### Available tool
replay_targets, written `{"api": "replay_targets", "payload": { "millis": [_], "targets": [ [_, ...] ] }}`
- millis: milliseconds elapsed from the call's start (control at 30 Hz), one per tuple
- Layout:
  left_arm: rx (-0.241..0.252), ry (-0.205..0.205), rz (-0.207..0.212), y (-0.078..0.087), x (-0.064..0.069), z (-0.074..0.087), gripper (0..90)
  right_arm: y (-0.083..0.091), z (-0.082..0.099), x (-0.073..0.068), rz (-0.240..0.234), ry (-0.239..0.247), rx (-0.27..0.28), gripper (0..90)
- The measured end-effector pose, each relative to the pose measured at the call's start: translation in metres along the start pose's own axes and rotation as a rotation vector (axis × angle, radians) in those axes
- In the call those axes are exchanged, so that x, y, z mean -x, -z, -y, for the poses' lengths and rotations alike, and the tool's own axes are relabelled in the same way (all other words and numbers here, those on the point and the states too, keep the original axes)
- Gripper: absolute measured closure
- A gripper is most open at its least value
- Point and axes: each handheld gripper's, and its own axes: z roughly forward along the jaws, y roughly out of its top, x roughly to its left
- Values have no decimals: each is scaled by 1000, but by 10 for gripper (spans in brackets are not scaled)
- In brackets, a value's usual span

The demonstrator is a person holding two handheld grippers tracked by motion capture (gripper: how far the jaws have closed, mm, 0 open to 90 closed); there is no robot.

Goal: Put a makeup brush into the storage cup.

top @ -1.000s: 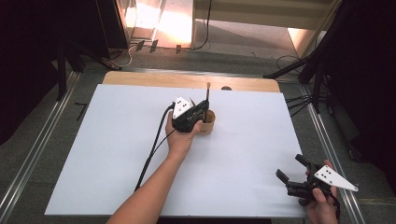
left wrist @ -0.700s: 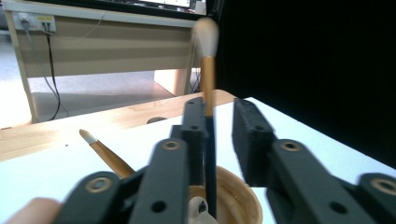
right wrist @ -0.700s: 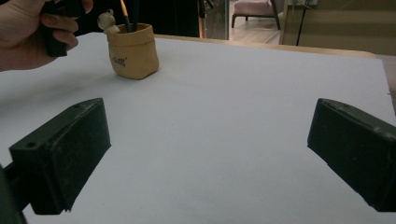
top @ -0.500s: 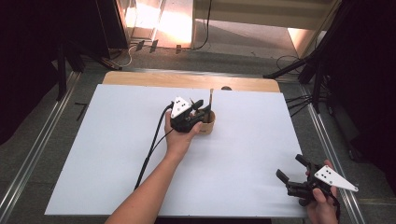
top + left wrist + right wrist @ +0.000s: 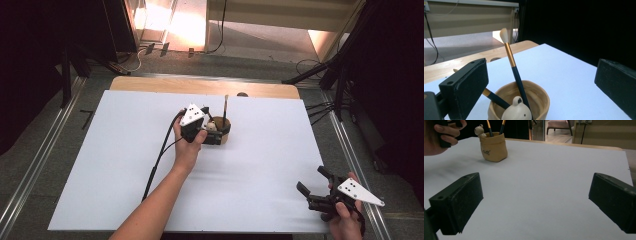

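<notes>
As the left gripper (image 5: 216,134) had just been opening its jaws wide with nothing pressed between them, the brush (image 5: 512,63) stood released, leaning in the tan pot (image 5: 221,132) mid-table, placement apparently done; right gripper (image 5: 311,196) sat open near the table edge

Brush pot (image 5: 524,100): base cut off by the bottom edge between the left gripper's jaws. Second brush (image 5: 495,98): upper end hidden behind the near jaw. Pot lettering (image 5: 486,151): too small to read.

One tan pot (image 5: 524,100), two brushes (image 5: 512,62), apparently one small bird figure (image 5: 516,112), two grippers (image 5: 212,131)
</notes>
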Motion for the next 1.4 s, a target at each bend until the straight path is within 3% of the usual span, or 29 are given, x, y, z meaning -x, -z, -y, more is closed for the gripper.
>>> {"api": "replay_targets", "payload": {
  "millis": [367,633,933,1400],
  "targets": [
    [-1,1,29,8,2,-1,0,1,0,0,0,8,-3,0],
    [3,7,16,21,-2,-2,0,1,0,0,6,9,-1,0],
    [9,15,9,44,-10,0,0,0,0,0,7,10,-5,0],
    [17,25,0,73,-13,7,0,-2,0,1,11,16,-9,0]
  ]
}}
